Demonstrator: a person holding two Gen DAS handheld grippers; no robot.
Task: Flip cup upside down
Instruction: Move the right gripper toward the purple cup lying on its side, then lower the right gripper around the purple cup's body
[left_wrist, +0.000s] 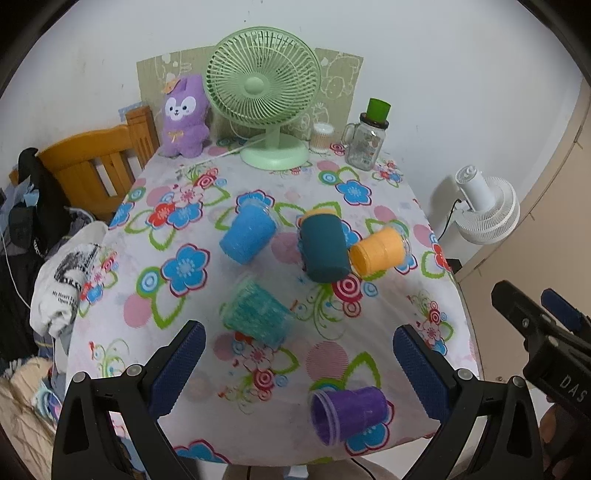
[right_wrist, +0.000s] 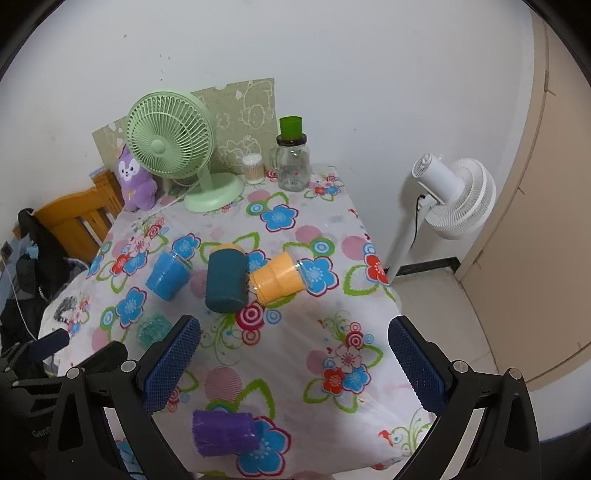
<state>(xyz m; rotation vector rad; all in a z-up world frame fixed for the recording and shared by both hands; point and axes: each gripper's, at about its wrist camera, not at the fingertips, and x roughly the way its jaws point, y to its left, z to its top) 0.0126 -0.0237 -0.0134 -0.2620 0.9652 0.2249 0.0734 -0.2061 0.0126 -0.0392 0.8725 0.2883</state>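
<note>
Several plastic cups stand or lie on a floral tablecloth. A purple cup (left_wrist: 347, 415) (right_wrist: 224, 432) lies on its side near the front edge. A clear teal cup (left_wrist: 256, 317) (right_wrist: 153, 328), a blue cup (left_wrist: 248, 233) (right_wrist: 167, 275), a dark teal cup (left_wrist: 325, 248) (right_wrist: 226, 280) and an orange cup (left_wrist: 376, 251) (right_wrist: 279, 277) sit further back. My left gripper (left_wrist: 299, 363) is open above the table front, empty. My right gripper (right_wrist: 293, 363) is open and empty, right of the left one; it also shows in the left wrist view (left_wrist: 532, 314).
A green desk fan (left_wrist: 263, 92), a purple plush toy (left_wrist: 184, 116), a cotton swab jar (left_wrist: 322, 137) and a glass jar with a green cup on top (left_wrist: 365, 146) stand at the back. A wooden chair (left_wrist: 92, 166) is left; a white floor fan (right_wrist: 454, 197) right.
</note>
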